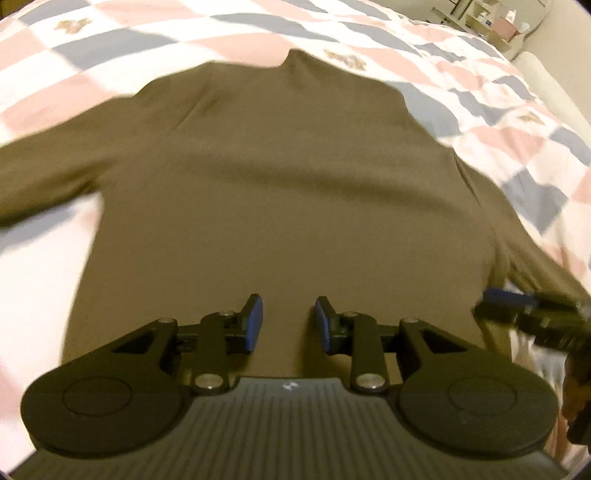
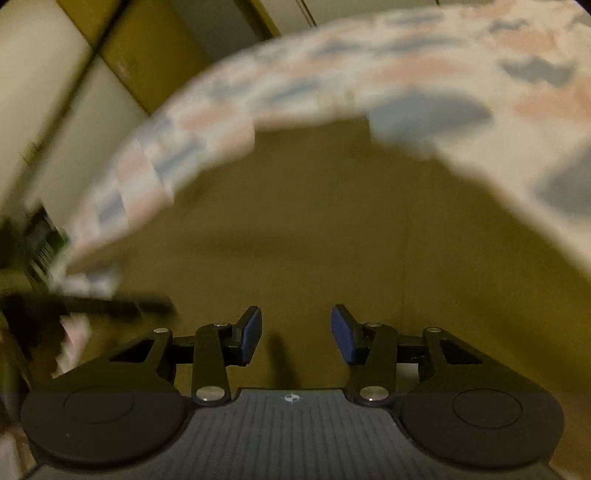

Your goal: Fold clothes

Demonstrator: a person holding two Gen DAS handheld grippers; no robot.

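Note:
An olive-brown long-sleeved top (image 1: 280, 177) lies flat on the checked bedspread (image 1: 110, 55), collar at the far end and sleeves spread to both sides. My left gripper (image 1: 288, 323) hovers open over its near hem, nothing between the blue pads (image 1: 255, 325). The right gripper (image 1: 509, 299) shows blurred at the right edge of the left wrist view, by the right sleeve. In the right wrist view my right gripper (image 2: 296, 334) is open over the same olive cloth (image 2: 314, 240), with nothing held. That view is heavily blurred.
The pink, blue and white bedspread (image 2: 406, 74) covers the bed around the top. Shelves with small items (image 1: 495, 22) stand beyond the bed's far right corner. A wall and dark objects (image 2: 40, 240) show at the left of the right wrist view.

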